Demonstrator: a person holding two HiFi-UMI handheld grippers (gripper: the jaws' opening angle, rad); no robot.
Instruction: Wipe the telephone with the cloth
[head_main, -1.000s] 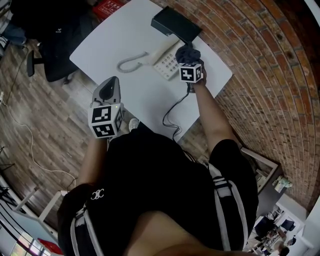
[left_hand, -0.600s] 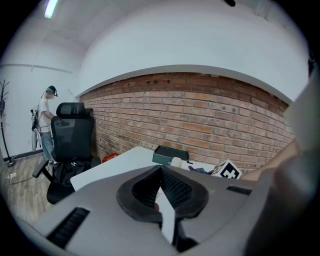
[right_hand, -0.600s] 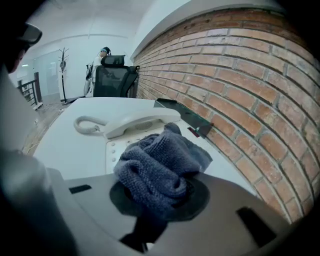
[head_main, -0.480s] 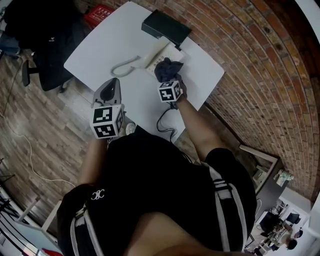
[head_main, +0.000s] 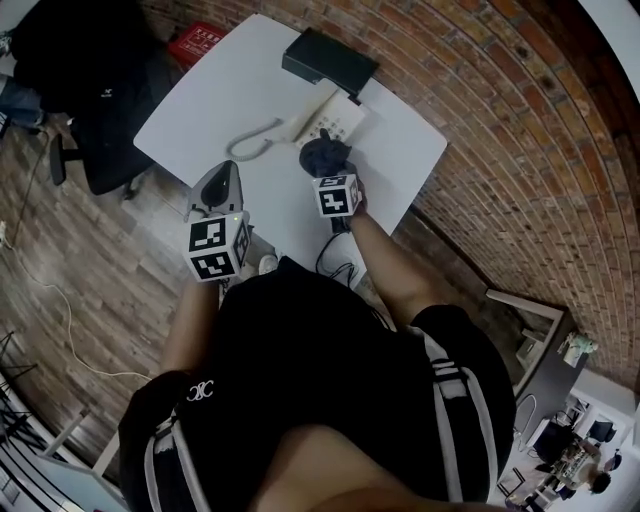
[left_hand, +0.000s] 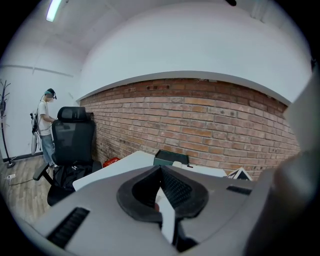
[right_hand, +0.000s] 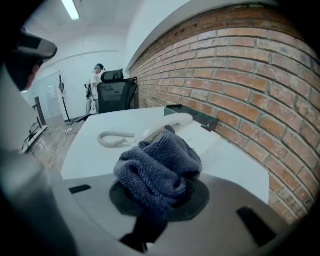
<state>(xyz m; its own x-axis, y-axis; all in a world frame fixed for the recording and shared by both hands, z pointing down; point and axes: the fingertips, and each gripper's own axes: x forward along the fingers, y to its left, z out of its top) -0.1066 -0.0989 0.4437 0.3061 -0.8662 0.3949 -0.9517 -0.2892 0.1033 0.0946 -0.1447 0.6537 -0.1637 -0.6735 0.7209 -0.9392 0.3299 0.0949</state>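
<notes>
Pulling back now: right gripper (head_main: 330, 176) comes off telephone (head_main: 336, 118) toward person, jaws pinching bunched grey cloth (right_hand: 157, 170). Second ago cloth sat on keypad; now it sits just at phone's near side, over bare white table (head_main: 230, 90). Phone unmoved, far side of table, in front of black box (head_main: 330, 60). Reads as one wiping stroke ending; handset (right_hand: 167, 124) likely still unwiped. Left gripper (head_main: 222, 176) idle at near table edge as before, jaws pressed together, nothing between.

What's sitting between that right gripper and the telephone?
Only the dark cloth, held by the right gripper and bunched toward the telephone; the head view shows it.
</notes>
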